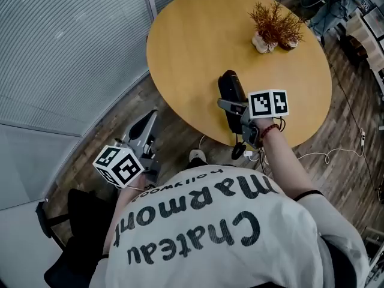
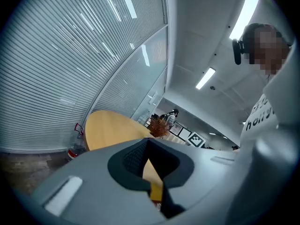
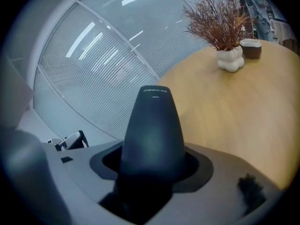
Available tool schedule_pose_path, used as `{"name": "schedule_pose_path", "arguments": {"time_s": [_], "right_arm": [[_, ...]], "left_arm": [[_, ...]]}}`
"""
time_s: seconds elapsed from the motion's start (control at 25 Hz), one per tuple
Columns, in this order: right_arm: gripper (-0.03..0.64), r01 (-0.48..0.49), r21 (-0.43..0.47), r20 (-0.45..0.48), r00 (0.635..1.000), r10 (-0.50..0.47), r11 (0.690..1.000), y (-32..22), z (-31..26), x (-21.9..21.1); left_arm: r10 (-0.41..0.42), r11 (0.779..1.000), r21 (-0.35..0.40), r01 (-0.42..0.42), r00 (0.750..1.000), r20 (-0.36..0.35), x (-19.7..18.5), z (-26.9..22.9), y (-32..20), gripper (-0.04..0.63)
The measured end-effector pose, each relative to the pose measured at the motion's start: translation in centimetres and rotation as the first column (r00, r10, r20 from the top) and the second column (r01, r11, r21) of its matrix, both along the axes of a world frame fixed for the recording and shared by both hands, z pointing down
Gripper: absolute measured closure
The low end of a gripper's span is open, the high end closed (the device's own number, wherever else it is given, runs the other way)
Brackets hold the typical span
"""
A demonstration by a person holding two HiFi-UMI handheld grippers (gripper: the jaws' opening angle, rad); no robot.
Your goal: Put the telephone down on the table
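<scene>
1. Round desk (image 1: 198, 53), honey-coloured wood-grain top. It stands by a wall of glazed panels with closed horizontal blinds. Most of its surface is bare, so there is ample room to lay an item flat.
2. Right hand-held gripper (image 1: 236, 111), grey body with a black-and-white marker cube. Its jaws are clamped on item 4, over the near edge of the desk.
3. Left hand-held gripper (image 1: 147, 131), same make. It is held low, off the desk to the left and well apart from item 4. Its jaws are drawn together, or very nearly so, with nothing between them.
4. Black moulded-plastic telephone handset (image 1: 230, 89), smooth, with a tapering rounded end.
   - Location: in the right jaws, its free end pointing out over the desk top. Whether it touches the wood cannot be told.
   - Handling, judged: rigid, fairly light and not fragile. The matt shell is slick and the taper could let it creep out of a slack hold.
   - Best hold: across the broader middle of the body, which is roughly where it is gripped now. It should be set down flat.
5. Dried russet sprig plant (image 1: 276, 23) in a lumpy white ceramic pot, at the far side of the desk and well apart from the handset.
6. Small brown cup (image 1: 290, 43), just beside the pot.
</scene>
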State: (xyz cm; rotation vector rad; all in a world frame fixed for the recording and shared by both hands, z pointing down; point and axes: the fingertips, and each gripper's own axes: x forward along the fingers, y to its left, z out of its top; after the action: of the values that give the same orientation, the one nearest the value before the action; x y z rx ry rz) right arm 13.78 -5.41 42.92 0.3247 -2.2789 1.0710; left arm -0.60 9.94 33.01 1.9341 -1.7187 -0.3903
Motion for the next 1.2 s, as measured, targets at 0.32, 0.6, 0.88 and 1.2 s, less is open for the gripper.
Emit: {"name": "schedule_pose_path", "arguments": {"time_s": [0.32, 0.6, 0.88, 1.2], "right_arm": [[0.318, -0.002, -0.011, 0.026, 1.0, 0.003, 1.0, -3.8, 0.3, -4.3], [0.318, -0.098, -0.044, 0.126, 0.987, 0.103, 0.994, -5.4, -1.7, -6.7], [0.318, -0.214, -0.031, 0.11, 0.97, 0.216, 0.976, -8.3, -1.3, -9.5], [0.318, -0.408, -0.083, 0.086, 0.906, 0.415, 0.909, -10.1, 0.1, -11.6]], "left_arm": [[0.029, 1.0, -0.009, -0.029, 1.0, -0.008, -3.6, 1.0, -6.1, 0.589], [0.133, 0.988, 0.062, -0.138, 0.987, 0.087, -4.3, -1.2, -9.5, 0.589], [0.315, 0.947, 0.045, -0.318, 0.947, 0.062, -8.5, 1.1, -14.2, 0.589], [0.52, 0.854, -0.03, -0.519, 0.851, 0.076, -12.2, 2.3, -18.8, 0.589]]}}
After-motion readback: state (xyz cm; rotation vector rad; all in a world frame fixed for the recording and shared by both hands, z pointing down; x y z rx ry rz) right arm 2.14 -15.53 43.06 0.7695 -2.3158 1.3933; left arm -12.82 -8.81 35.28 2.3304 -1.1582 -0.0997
